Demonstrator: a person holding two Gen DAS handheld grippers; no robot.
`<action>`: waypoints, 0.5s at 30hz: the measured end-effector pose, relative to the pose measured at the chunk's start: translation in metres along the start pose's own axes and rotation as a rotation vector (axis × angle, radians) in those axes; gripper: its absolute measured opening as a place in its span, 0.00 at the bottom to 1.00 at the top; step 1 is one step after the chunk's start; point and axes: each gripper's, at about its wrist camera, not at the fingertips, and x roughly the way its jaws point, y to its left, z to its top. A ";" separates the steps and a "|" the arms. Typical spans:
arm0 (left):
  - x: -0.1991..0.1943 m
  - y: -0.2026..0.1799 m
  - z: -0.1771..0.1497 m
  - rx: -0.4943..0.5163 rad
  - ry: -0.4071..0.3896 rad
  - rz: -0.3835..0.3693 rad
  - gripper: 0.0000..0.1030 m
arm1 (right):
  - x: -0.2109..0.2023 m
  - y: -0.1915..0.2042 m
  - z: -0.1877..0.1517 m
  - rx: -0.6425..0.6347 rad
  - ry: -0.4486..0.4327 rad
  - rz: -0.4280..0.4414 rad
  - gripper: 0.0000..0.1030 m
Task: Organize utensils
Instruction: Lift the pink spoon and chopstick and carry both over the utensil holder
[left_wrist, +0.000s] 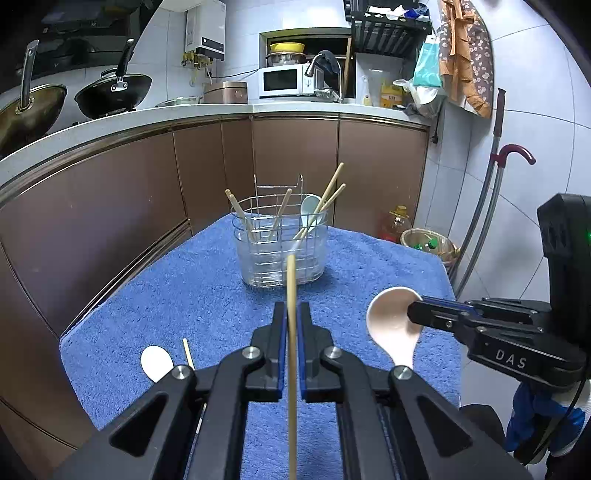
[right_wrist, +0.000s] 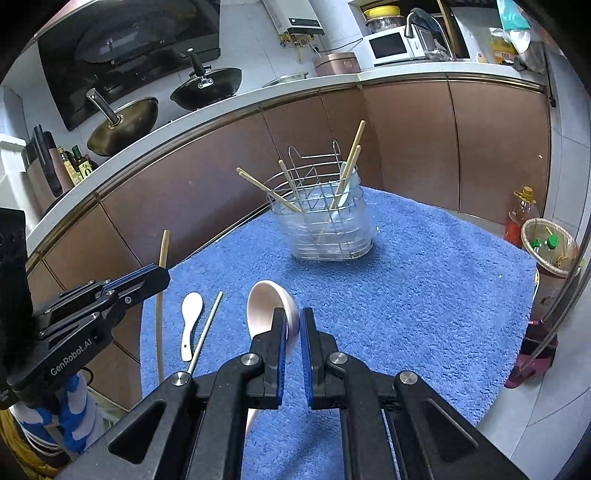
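My left gripper (left_wrist: 291, 314) is shut on a wooden chopstick (left_wrist: 291, 288), which sticks forward toward the clear utensil holder (left_wrist: 282, 251); it also shows in the right wrist view (right_wrist: 161, 295). My right gripper (right_wrist: 293, 319) is shut on the bowl edge of a pink spoon (right_wrist: 271, 306), seen in the left wrist view (left_wrist: 393, 325) held above the towel. The holder (right_wrist: 327, 229) has a wire rack with several chopsticks and a pale spoon. A white spoon (right_wrist: 191, 321) and one chopstick (right_wrist: 207, 330) lie on the blue towel (right_wrist: 406, 295) at the front left.
Brown cabinets and a white counter (left_wrist: 184, 114) curve behind the table, with woks, a rice cooker and a microwave on top. A bin (right_wrist: 550, 247) and an oil bottle (right_wrist: 521, 218) stand on the floor to the right. The towel's edges mark the table's limits.
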 end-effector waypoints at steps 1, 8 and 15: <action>0.000 -0.001 -0.001 0.002 -0.001 0.001 0.04 | 0.000 0.000 0.000 -0.003 -0.003 -0.002 0.07; 0.006 -0.004 -0.003 0.016 -0.001 0.006 0.04 | -0.002 -0.006 0.002 0.023 -0.021 0.013 0.07; 0.017 -0.004 0.000 0.017 0.006 0.008 0.04 | -0.004 -0.006 0.011 0.020 -0.053 0.009 0.07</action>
